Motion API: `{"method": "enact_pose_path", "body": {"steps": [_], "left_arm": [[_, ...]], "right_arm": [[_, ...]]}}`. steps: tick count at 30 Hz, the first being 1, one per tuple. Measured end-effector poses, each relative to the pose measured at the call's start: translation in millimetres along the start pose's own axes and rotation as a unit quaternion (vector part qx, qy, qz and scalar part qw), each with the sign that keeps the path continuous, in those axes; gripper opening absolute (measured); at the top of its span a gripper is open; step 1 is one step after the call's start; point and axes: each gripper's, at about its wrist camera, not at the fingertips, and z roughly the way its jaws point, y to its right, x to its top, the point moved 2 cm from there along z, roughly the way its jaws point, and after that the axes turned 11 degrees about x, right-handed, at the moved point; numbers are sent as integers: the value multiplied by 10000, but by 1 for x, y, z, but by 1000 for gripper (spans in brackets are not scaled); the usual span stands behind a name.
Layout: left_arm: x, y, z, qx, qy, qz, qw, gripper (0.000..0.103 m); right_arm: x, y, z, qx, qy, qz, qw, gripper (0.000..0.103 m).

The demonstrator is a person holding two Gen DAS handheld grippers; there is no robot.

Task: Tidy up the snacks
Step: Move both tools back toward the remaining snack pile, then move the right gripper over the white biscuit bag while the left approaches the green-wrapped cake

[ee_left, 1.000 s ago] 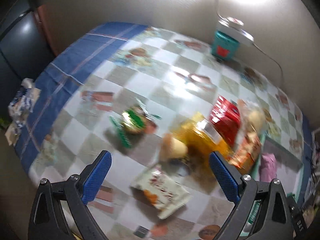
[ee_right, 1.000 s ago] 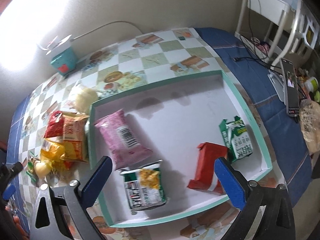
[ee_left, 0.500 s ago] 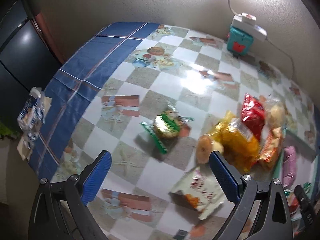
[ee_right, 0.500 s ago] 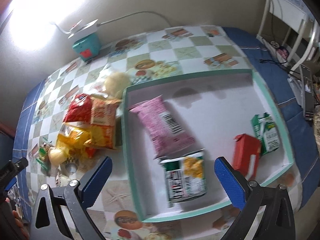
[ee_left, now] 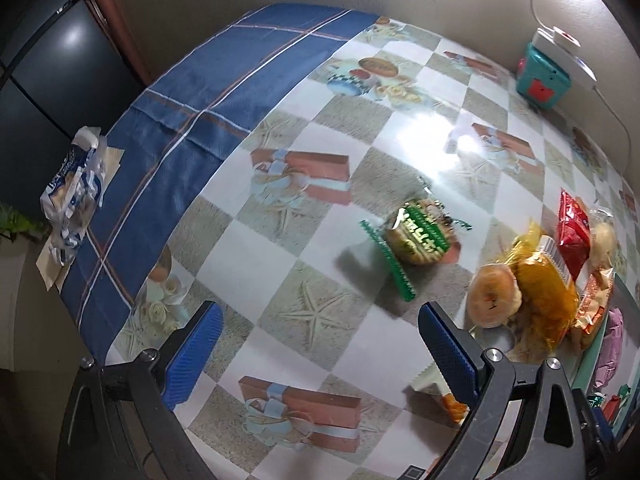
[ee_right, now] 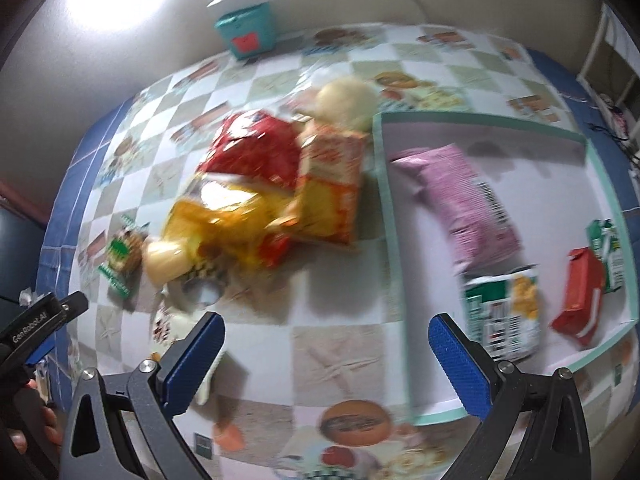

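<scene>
A pile of snacks lies on the checked tablecloth: a yellow bag (ee_right: 224,216), a red bag (ee_right: 256,148), an orange packet (ee_right: 332,184), a wrapped bun (ee_left: 494,294) and a green-wrapped cookie (ee_left: 420,232). A white tray with a mint rim (ee_right: 386,216) holds a pink packet (ee_right: 472,204), a green-white packet (ee_right: 504,316), a red carton (ee_right: 580,296) and a green carton (ee_right: 608,248). My left gripper (ee_left: 320,350) is open and empty above the table, left of the pile. My right gripper (ee_right: 328,356) is open and empty, in front of the pile and the tray's left rim.
A teal box with a white power strip (ee_right: 248,28) stands at the wall. A white snack packet (ee_left: 436,388) lies by my left gripper's right finger. A crumpled blue-white bag (ee_left: 74,188) lies beyond the table's left edge. A white chair (ee_right: 612,48) stands at the right.
Both views have swung left. The pile has shifted right in the left wrist view; in the right wrist view the tray slid right and the pile is now centred.
</scene>
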Motion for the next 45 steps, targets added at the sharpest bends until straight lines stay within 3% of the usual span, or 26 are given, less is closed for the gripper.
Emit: {"method": "enact_pose_path", "body": {"steps": [12, 20, 31, 41, 45], "left_arm": [[-4, -12, 34, 230, -449, -95, 9987, 98], [-1, -34, 39, 320, -478, -480, 9972, 98], [3, -34, 44, 220, -490, -492, 9973, 98], [-1, -26, 41, 20, -505, -402, 9979, 98], [-1, -21, 40, -68, -506, -338, 9981, 98]], "right_arm": [[-15, -49, 40, 316, -355, 39, 9989, 103], [-20, -73, 60, 274, -473, -85, 9985, 103], [-26, -101, 87, 106, -639, -390, 9971, 103], [-25, -83, 86, -170, -681, -534, 9961, 101], [-20, -73, 80, -156, -648, -542, 9963, 90]]}}
